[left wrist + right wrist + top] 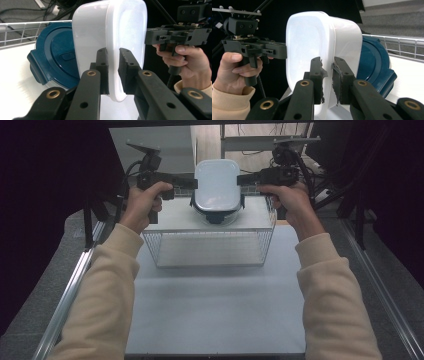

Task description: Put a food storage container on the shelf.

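A white plastic tub (pixel 217 185) hangs bottom-up between both grippers, over a dark blue clip-lid container (pixel 216 216). My left gripper (pixel 194 183) is shut on the tub's left rim and my right gripper (pixel 240 179) is shut on its right rim. In the left gripper view the jaws (pixel 113 72) pinch the tub's wall (pixel 110 30), with the blue lid (pixel 56 57) behind and the right gripper (pixel 175 36) beyond. In the right gripper view the jaws (pixel 327 80) clamp the tub's edge (pixel 312 45), beside the blue lid (pixel 372 65) and the left gripper (pixel 254 48).
The blue container rests on the white top of a wire rack (pixel 210 247) at the back of the white table mat (pixel 215 305). A wire rail (pixel 25 30) borders that top. Metal frame rails (pixel 70 295) run along both table sides.
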A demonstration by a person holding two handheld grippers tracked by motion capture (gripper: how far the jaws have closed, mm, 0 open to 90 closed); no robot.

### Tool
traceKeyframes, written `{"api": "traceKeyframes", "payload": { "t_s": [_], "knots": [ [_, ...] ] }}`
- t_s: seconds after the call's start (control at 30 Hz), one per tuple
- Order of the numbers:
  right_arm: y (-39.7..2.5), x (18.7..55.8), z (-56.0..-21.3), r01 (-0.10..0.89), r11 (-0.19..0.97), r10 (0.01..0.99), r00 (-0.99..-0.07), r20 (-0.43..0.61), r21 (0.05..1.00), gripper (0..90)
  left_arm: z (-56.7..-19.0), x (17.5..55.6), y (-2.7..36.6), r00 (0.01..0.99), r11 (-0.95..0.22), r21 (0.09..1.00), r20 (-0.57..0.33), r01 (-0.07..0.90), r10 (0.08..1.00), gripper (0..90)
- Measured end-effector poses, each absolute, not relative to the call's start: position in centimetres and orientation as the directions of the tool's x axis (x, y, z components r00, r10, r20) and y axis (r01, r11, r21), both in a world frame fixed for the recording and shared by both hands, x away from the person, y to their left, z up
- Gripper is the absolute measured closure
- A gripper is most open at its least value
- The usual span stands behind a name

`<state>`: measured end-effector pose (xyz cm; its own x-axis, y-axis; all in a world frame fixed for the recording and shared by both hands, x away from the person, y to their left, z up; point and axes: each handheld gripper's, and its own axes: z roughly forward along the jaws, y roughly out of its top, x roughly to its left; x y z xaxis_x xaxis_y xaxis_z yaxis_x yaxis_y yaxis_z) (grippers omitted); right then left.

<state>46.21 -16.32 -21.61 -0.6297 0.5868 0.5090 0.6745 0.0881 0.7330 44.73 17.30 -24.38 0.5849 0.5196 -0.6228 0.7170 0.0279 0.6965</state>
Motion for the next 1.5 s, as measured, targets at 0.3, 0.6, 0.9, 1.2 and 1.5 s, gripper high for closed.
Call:
{"api": "traceKeyframes", "payload": {
  "t_s": [0.3,0.6,0.9,1.2,1.5],
  "knots": [
    [-16.1,48.4,-21.9,0.741,0.06,0.593,-0.565,0.574,0.668,73.7,-25.1,46.7,17.7,0.531,0.07,0.633,-0.7,0.771,0.478,76.3],
    [-16.7,50.5,-23.4,0.795,-0.005,0.554,-0.503,0.664,0.606,69.9,-26.0,48.4,17.6,0.476,0.141,0.591,-0.749,0.794,0.461,73.8],
    [-16.6,51.4,-24.9,0.823,-0.058,0.529,-0.455,0.716,0.566,65.8,-27.0,48.9,17.8,0.454,0.183,0.574,-0.772,0.798,0.444,72.9],
    [-16.4,50.8,-24.7,0.802,-0.06,0.555,-0.468,0.688,0.594,40.1,-26.6,48.0,17.7,0.472,0.19,0.636,-0.711,0.748,0.521,55.8],
    [-18.0,47.5,-23.2,0.645,-0.032,0.57,-0.616,0.544,0.763,26.4,-24.8,44.2,17.7,0.551,0.112,0.79,-0.514,0.603,0.657,32.7]
  ]
}}
